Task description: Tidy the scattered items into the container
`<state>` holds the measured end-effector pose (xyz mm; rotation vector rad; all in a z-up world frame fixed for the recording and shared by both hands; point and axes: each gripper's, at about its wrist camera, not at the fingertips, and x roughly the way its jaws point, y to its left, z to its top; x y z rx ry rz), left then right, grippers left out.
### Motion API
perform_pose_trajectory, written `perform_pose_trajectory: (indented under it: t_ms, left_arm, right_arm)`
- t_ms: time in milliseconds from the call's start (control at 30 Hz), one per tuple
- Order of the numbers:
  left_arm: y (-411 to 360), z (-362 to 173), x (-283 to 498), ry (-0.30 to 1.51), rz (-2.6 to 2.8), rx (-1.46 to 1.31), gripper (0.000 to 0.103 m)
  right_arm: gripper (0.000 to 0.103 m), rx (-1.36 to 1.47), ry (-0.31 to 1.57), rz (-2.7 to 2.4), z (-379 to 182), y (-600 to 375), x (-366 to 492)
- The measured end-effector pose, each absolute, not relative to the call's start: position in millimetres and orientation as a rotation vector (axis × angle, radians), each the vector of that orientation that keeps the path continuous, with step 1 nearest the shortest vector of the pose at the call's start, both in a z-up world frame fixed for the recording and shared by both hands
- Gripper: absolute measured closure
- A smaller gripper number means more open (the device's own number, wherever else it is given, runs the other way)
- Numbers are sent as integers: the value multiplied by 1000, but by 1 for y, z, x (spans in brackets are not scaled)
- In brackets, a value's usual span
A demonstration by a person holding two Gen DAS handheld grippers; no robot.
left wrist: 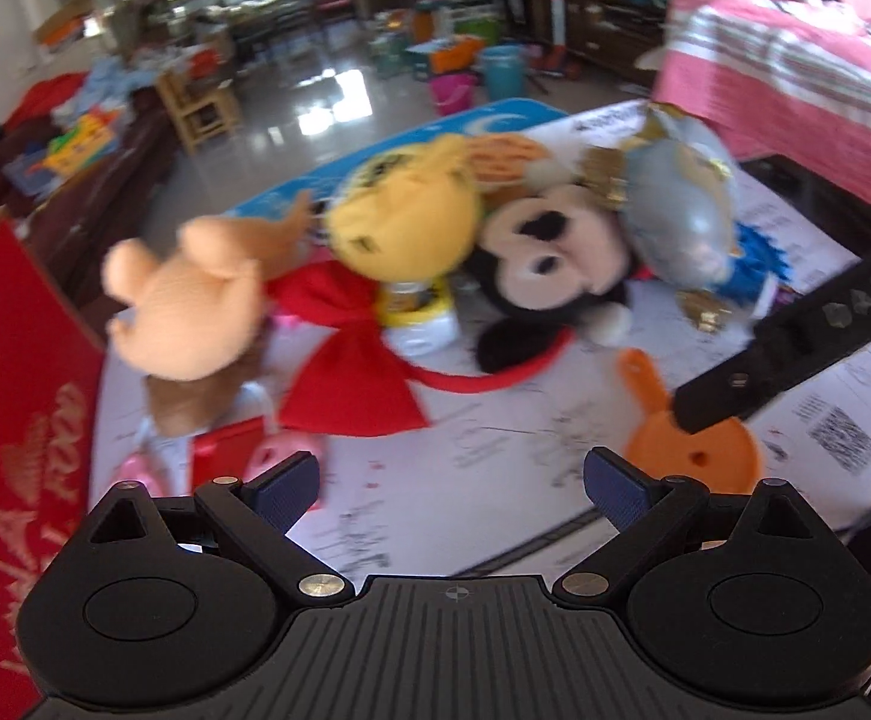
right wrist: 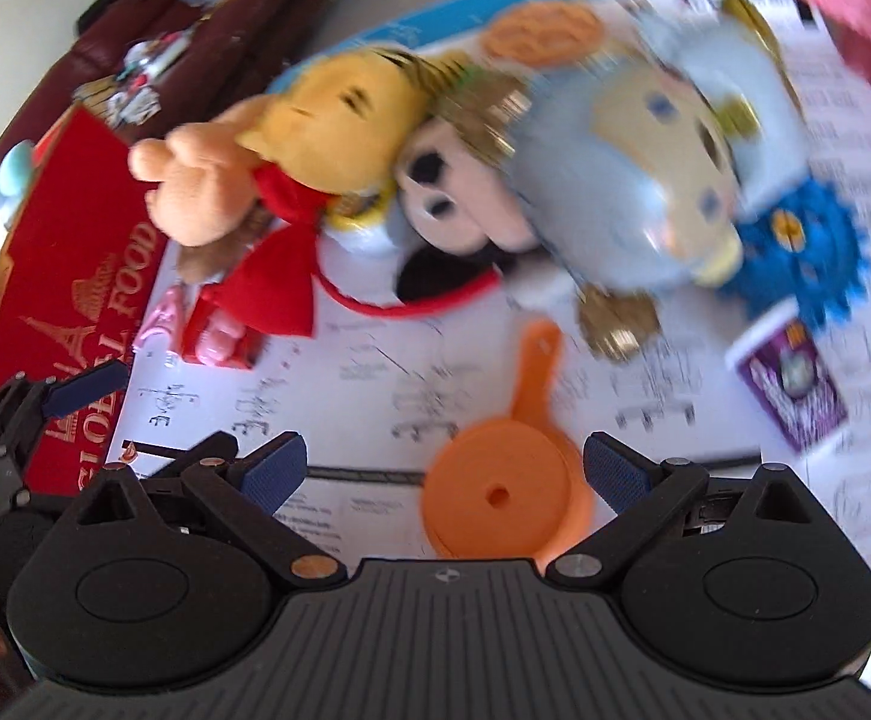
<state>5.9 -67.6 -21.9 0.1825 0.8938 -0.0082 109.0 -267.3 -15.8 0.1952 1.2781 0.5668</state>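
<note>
My left gripper [left wrist: 453, 483] is open and empty above the white paper-covered table [left wrist: 495, 432]. My right gripper [right wrist: 444, 474] is also open, and the orange toy pan [right wrist: 495, 498] lies on the table between its fingers, close to the right pad and not clamped. In the left wrist view one black right finger [left wrist: 795, 336] ends over that orange pan [left wrist: 693, 450]. Behind lies a heap of toys: a peach plush [left wrist: 177, 294], a yellow plush [left wrist: 405, 228], a black mouse plush [left wrist: 549, 276] and a silver toy [left wrist: 681, 222]. A red box with gold lettering [right wrist: 75, 276] stands at the left.
A blue gear toy [right wrist: 795, 246] and a purple cup [right wrist: 795, 384] lie to the right. A small red car [right wrist: 219, 330] and a pink toy [left wrist: 147, 474] sit beside the red box [left wrist: 15, 420]. A pink striped cloth [left wrist: 795, 48] covers furniture at the far right.
</note>
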Motion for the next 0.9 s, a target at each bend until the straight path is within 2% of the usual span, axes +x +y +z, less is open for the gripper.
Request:
perform_pose_trajectory:
  t_ms: [333,900]
  left_arm:
    - [-118,-48,9,930,-238,252,3]
    - [-125,-99,52,1058,-327,179,6]
  right_arm:
    - [4,352,1397,535,-53,-281,107]
    - [2,555,1415,571,-79,-267,127]
